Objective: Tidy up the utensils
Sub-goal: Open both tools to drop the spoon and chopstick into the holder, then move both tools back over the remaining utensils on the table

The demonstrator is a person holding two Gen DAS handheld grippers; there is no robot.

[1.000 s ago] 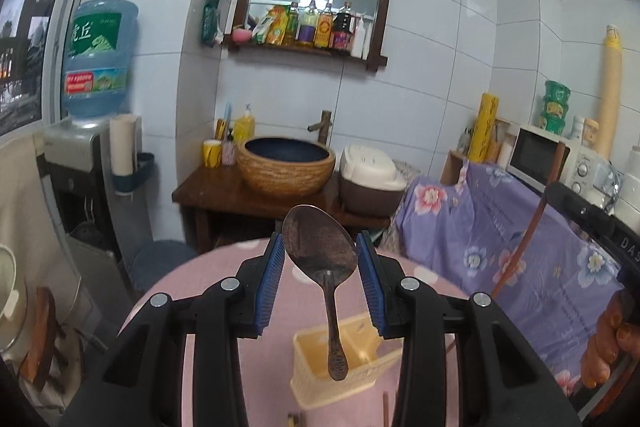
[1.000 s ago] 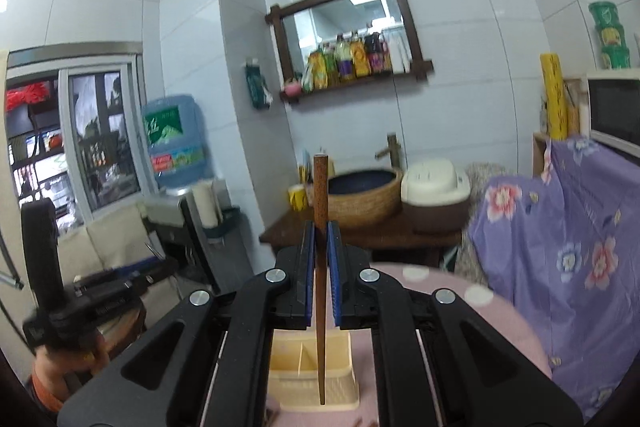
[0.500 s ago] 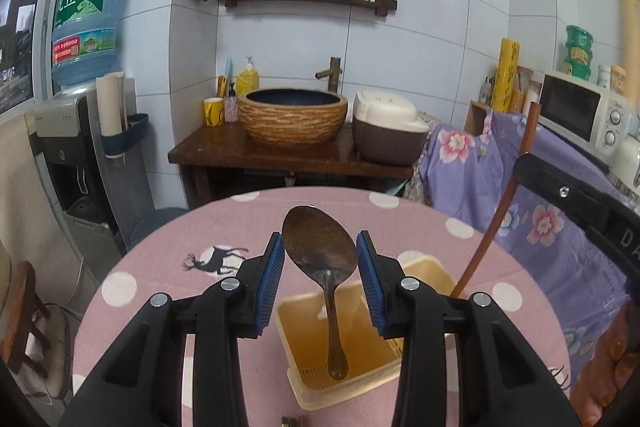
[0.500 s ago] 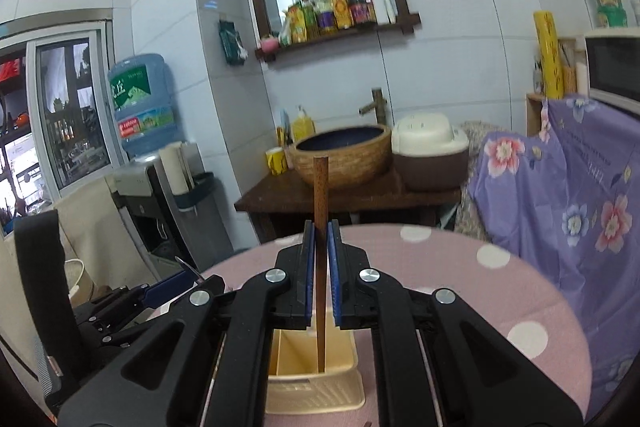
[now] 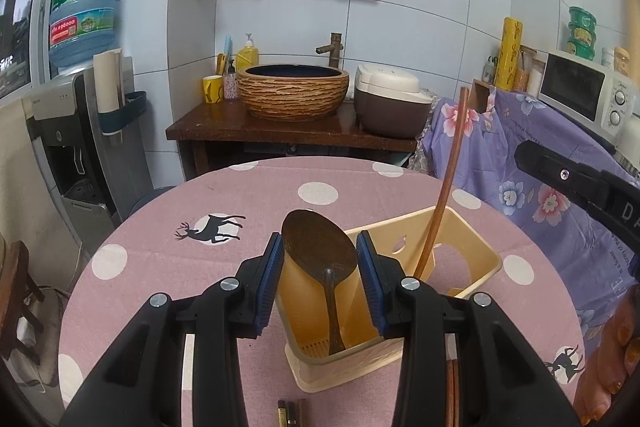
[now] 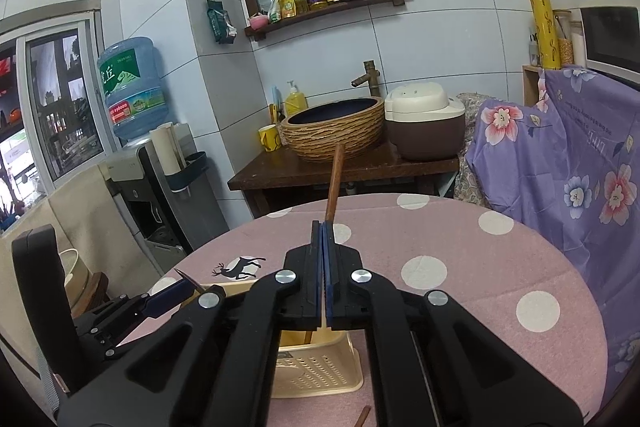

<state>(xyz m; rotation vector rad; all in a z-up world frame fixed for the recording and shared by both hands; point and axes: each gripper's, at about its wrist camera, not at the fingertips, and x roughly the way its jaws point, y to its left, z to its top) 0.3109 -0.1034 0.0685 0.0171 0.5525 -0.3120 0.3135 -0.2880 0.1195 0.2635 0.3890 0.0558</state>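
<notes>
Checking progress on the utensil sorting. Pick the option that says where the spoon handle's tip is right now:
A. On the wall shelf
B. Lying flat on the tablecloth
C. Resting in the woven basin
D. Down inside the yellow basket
D: in the left wrist view the spoon, between the left gripper pads, has its handle tip down inside the yellow basket.

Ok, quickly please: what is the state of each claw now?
Left claw: closed on the bowl of the dark wooden spoon, handle down in the beige utensil basket.
Right claw: closed on a brown wooden chopstick.
</notes>
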